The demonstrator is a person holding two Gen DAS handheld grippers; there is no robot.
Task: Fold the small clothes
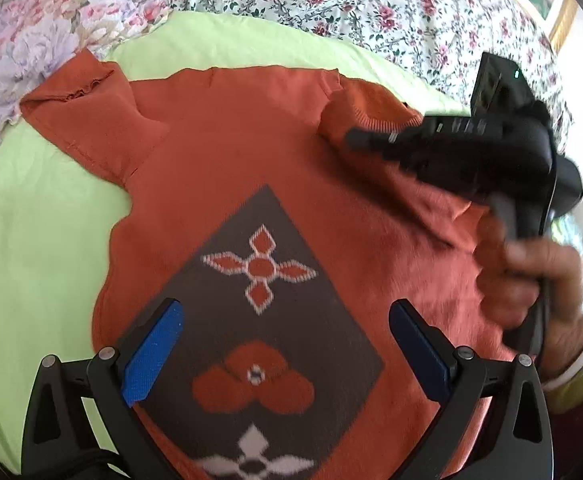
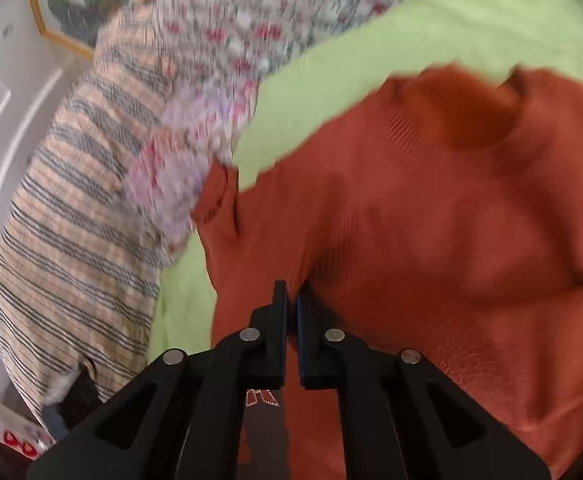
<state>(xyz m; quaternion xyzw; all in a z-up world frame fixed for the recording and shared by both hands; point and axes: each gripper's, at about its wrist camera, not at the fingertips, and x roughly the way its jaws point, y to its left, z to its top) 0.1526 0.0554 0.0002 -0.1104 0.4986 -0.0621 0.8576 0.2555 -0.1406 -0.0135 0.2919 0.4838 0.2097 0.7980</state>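
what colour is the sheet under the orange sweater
Light green; the sheet shows best in the left wrist view, beneath the sweater.

**My tools and my hand**

My left tool (image 1: 285,344) had black arms, silver screw heads and blue pads (image 1: 153,354). My right tool (image 2: 291,300) was all black, with a dark cable along its grip. My right hand (image 1: 539,280) showed bare skin, a maroon sleeve and pale cuff bands.

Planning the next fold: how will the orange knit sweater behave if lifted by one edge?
The orange knit sweater will probably droop limply, since it creases where the right gripper pinches it. It is likely light and grippy, not slippery, given its fuzzy knit.
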